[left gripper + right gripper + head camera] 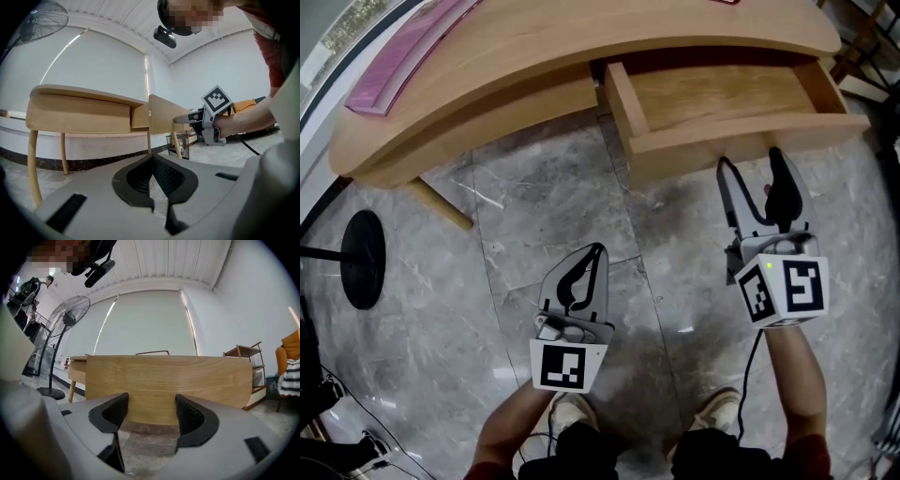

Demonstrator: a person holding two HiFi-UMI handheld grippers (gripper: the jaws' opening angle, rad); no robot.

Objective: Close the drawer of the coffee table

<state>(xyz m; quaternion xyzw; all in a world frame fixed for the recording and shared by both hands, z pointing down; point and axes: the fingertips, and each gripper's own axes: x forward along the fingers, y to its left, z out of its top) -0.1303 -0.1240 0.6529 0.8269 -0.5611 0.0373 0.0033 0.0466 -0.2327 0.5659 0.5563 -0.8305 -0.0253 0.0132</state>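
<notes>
1. Drawer [722,94] stands pulled out of coffee table [487,84], 1 o'clock in head view.
2. My right gripper [750,161]: jaws spread, empty, tips just short of the drawer front.
3. My left gripper [596,251]: jaws pressed together, empty, 6 o'clock, above floor [534,206].

The drawer [741,139] and the worktop [581,47] above it are pale wood with a fine straight grain, smooth and satin-matt. The floor [553,206] is grey veined stone tile, polished to a gloss that throws back soft patches of light. The left gripper [596,253] and the right gripper [750,161] have light grey moulded plastic bodies, smooth and matt. Their pads [187,414] are black, dull and finely ribbed. The marker cube [783,291] has flat white faces printed in black. A round fan base [364,258] is dull black. A pink strip [403,52] on the worktop looks smooth; its material cannot be told.
</notes>
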